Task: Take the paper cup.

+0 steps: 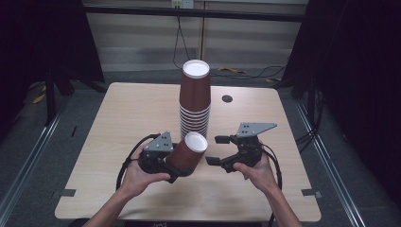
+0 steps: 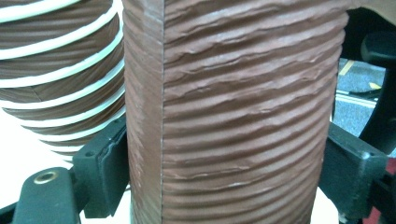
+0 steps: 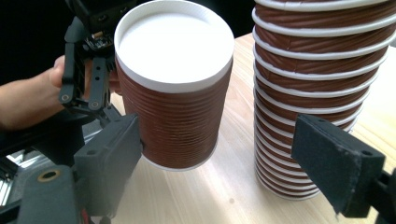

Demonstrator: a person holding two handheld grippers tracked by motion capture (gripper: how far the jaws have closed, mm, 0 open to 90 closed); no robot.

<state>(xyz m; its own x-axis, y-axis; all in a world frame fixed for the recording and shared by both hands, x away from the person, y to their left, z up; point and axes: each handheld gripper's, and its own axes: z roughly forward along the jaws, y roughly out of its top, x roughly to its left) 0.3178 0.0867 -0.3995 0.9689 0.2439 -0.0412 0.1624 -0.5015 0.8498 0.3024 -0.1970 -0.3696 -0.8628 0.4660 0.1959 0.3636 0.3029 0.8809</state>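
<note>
A tall stack of upturned brown ribbed paper cups [image 1: 195, 99] stands at the table's middle. Just in front of it my left gripper [image 1: 179, 163] is shut on a single brown cup [image 1: 190, 151], which is tilted with its white base pointing up and to the right. In the left gripper view that cup [image 2: 233, 112] sits between both jaws, with the stack [image 2: 56, 70] behind it on the left. My right gripper [image 1: 216, 150] is open just right of the cup, not touching it. Its own view shows the held cup [image 3: 177, 93] and the stack [image 3: 313, 93] ahead of its spread jaws [image 3: 222, 163].
The light wooden table [image 1: 118, 123] has a small dark cable hole [image 1: 227, 98] to the right of the stack. Black curtains hang on both sides, and cables lie on the floor behind the far edge. The person's left hand [image 3: 28, 102] appears behind the held cup.
</note>
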